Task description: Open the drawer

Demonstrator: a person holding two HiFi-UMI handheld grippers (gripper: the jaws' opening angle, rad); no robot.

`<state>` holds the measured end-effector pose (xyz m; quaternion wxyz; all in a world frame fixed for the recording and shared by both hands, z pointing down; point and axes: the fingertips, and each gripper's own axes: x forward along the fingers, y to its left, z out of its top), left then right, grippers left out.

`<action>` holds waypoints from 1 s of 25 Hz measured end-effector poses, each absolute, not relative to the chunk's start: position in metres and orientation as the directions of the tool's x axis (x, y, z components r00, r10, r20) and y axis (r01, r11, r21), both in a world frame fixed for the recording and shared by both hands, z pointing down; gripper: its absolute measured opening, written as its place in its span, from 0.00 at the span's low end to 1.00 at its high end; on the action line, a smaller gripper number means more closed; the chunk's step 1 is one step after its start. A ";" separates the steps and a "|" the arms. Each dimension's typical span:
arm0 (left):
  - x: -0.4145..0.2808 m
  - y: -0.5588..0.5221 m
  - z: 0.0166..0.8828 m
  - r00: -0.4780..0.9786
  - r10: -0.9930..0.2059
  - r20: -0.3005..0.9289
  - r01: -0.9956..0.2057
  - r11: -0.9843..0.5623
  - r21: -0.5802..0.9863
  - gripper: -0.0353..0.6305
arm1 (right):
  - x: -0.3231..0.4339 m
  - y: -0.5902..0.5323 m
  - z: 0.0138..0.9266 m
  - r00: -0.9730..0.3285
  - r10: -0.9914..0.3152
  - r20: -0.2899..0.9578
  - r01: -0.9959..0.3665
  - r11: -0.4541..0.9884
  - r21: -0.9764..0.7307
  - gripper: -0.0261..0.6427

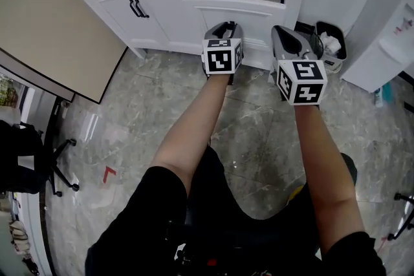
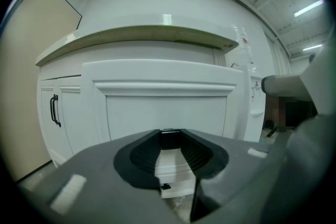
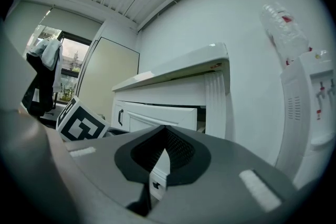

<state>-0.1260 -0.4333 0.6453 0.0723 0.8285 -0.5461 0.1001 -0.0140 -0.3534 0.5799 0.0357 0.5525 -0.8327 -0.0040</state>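
The white drawer (image 1: pixel 236 6) at the cabinet's top right stands partly pulled out, with a dark gap showing above its front. My left gripper (image 1: pixel 224 26) is up against the drawer front. In the left gripper view the jaws (image 2: pixel 169 140) are closed on a small black handle (image 2: pixel 169 138), and the drawer's panel (image 2: pixel 165 107) fills the view behind it. My right gripper (image 1: pixel 284 32) hangs just right of the drawer, near the cabinet's corner post. Its jaws (image 3: pixel 165 150) meet at the tip and hold nothing, and the drawer (image 3: pixel 157 113) lies to their left.
The white cabinet (image 1: pixel 162 10) has two doors with black handles (image 1: pixel 138 8) left of the drawer. A small bin (image 1: pixel 331 45) and a white water dispenser (image 1: pixel 381 29) stand at the right. A beige panel (image 1: pixel 45 16) and an office chair (image 1: pixel 39 158) are at the left.
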 end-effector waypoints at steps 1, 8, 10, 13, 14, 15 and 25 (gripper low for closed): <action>-0.127 -0.428 0.645 0.388 -0.888 0.246 -0.918 -0.398 0.013 0.25 | -0.017 -0.350 0.582 -0.390 -0.919 0.061 -0.919 0.393 0.044 0.07; -0.132 -0.405 0.645 0.392 -0.889 0.237 -0.917 -0.399 0.019 0.25 | -0.031 -0.335 0.589 -0.416 -0.907 0.071 -0.908 0.419 0.034 0.07; -0.133 -0.398 0.645 0.391 -0.889 0.239 -0.917 -0.398 0.021 0.25 | -0.032 -0.331 0.588 -0.417 -0.906 0.063 -0.907 0.420 0.030 0.07; -0.135 -0.389 0.645 0.390 -0.888 0.244 -0.918 -0.395 0.030 0.25 | -0.032 -0.325 0.585 -0.420 -0.906 0.055 -0.906 0.422 0.023 0.07; -0.136 -0.387 0.645 0.389 -0.888 0.245 -0.919 -0.393 0.032 0.25 | -0.032 -0.322 0.584 -0.421 -0.905 0.054 -0.906 0.423 0.022 0.07; -0.136 -0.385 0.645 0.389 -0.888 0.246 -0.919 -0.393 0.035 0.25 | -0.033 -0.320 0.584 -0.422 -0.905 0.053 -0.905 0.424 0.022 0.07; -0.136 -0.374 0.645 0.407 -0.881 0.240 -0.911 -0.411 0.037 0.25 | -0.036 -0.310 0.580 -0.448 -0.893 0.040 -0.893 0.449 0.028 0.07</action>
